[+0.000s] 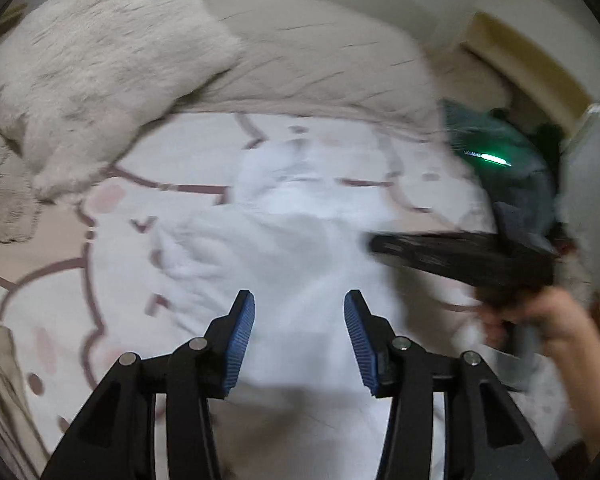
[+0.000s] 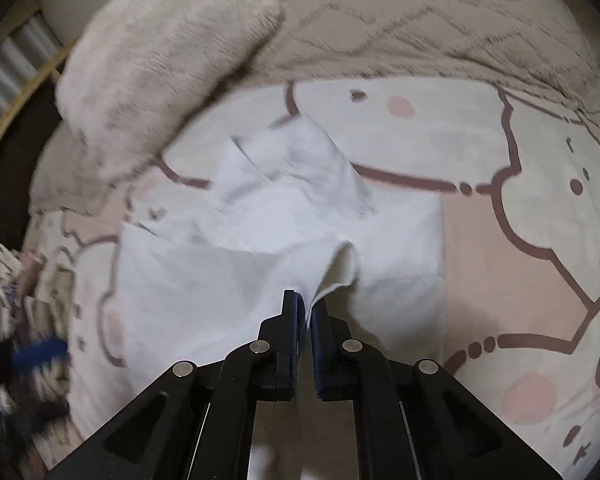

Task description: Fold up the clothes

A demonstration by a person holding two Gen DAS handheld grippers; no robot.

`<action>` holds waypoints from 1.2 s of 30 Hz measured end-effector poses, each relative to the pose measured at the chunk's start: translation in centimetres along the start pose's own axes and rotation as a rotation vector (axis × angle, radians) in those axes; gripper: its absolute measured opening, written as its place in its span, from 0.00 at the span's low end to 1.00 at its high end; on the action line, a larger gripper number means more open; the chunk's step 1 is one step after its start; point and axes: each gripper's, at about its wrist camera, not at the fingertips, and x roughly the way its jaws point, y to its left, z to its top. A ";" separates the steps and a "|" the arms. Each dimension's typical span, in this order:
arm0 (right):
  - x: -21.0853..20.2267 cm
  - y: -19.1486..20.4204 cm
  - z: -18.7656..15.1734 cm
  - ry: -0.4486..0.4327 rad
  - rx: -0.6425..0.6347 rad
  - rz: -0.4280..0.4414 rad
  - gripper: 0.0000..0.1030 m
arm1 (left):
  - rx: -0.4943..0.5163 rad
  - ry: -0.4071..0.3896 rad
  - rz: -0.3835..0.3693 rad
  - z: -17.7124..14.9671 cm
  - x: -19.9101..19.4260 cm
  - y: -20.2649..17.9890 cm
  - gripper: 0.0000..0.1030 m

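Right gripper (image 2: 306, 316) pinched onto white garment (image 2: 260, 240) edge, ready to fold. Left gripper (image 1: 299, 336) half open, holding nothing, above cloth.

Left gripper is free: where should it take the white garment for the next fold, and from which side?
Probably the garment's straight left edge, approached from above and outside. It lies flat on the bedsheet, opposite the fold pinched by the right gripper; the left gripper hangs open.
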 end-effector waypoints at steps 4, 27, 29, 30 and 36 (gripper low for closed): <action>1.0 -1.6 -1.1 0.019 0.011 -0.022 0.08 | -0.033 -0.041 0.126 0.8 3.2 2.4 0.45; -8.8 -3.7 -12.1 0.168 0.206 0.361 0.88 | 0.071 -0.040 0.171 -4.9 -3.1 -0.9 0.52; -10.5 -3.4 -14.2 0.185 0.224 0.369 0.88 | 0.112 -0.038 0.186 -7.8 -6.4 -2.2 0.52; -11.4 -3.3 -15.2 0.194 0.233 0.373 0.88 | 0.125 -0.035 0.195 -9.3 -7.8 -2.9 0.52; -14.7 -1.6 -19.1 0.184 0.226 0.339 0.88 | 0.154 -0.018 0.247 -19.0 -14.2 -6.8 0.52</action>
